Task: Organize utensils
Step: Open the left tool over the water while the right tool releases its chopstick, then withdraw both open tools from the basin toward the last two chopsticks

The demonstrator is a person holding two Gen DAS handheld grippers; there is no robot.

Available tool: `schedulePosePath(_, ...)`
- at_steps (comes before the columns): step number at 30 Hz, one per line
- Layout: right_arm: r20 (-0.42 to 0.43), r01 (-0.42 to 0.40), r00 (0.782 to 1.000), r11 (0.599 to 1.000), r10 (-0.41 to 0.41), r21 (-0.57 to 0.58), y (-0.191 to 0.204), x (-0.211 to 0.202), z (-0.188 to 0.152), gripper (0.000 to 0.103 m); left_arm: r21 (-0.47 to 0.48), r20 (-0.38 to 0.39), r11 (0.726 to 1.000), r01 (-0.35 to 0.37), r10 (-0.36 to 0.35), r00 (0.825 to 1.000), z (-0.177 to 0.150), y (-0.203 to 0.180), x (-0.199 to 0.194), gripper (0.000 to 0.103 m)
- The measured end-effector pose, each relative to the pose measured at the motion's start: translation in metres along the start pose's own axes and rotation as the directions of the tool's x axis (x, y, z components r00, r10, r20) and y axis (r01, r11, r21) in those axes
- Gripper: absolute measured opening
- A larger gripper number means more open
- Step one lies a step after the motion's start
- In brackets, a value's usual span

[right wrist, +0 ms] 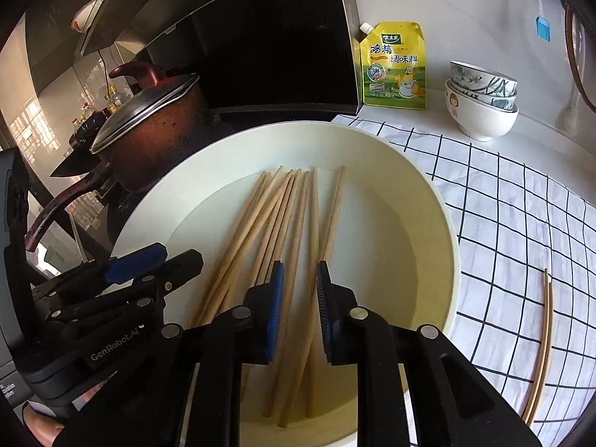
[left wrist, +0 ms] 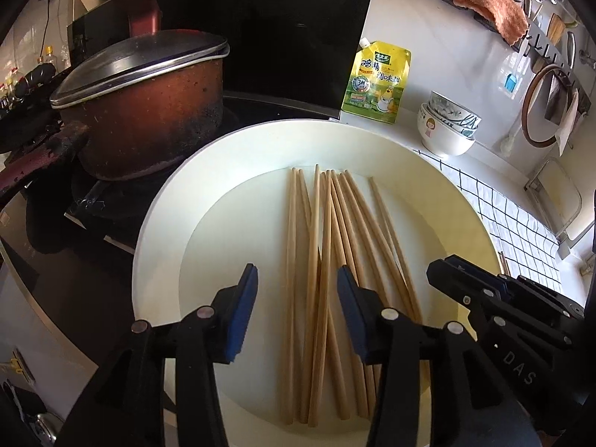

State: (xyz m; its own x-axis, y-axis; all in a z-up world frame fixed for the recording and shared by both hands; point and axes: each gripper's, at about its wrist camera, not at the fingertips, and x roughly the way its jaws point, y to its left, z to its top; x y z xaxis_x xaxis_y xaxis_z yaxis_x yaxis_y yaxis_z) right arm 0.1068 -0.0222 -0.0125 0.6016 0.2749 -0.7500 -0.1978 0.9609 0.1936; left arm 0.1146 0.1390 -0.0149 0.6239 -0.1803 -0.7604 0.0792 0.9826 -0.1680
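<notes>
Directly beneath both tongs, pale wooden chopsticks point(left wrist: 327, 260) lie lengthwise in a round white plate point(left wrist: 156, 223), running away from them. Left tongs point(left wrist: 297, 313) gape apart astride several sticks; right tongs point(right wrist: 300, 311), slightly parted, grip nothing.

One large white basin point(right wrist: 439, 201). Roughly ten wooden chopsticks point(left wrist: 324, 246) lying inside it, overlapping, exact count unclear. Two more chopsticks point(right wrist: 542, 350) on checked cloth point(right wrist: 521, 223). Three stacked bowls point(right wrist: 482, 100). One yellow seasoning pouch point(right wrist: 394, 67). One lidded pot point(left wrist: 145, 100). Two grippers: left gripper point(left wrist: 298, 313), right gripper point(right wrist: 300, 309).
</notes>
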Motion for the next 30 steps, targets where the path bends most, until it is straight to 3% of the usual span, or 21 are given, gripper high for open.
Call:
schedulePosePath(13, 0.055, -0.001, 0.999, 0.999, -0.001, 0.037, -0.018, -0.038, -0.021, 0.023, -0.005, 0.011, 1.000, -0.010, 0.010, 1.000, -0.017, -0.014, -0.020, 0.053)
schedulePosePath(30, 0.143, 0.086, 0.984, 0.985, -0.108, 0.151, -0.085, -0.098, -0.056, 0.027, 0.082, 0.030, 0.995, 0.049, -0.052, 0.998, -0.036, -0.084, -0.041, 0.061)
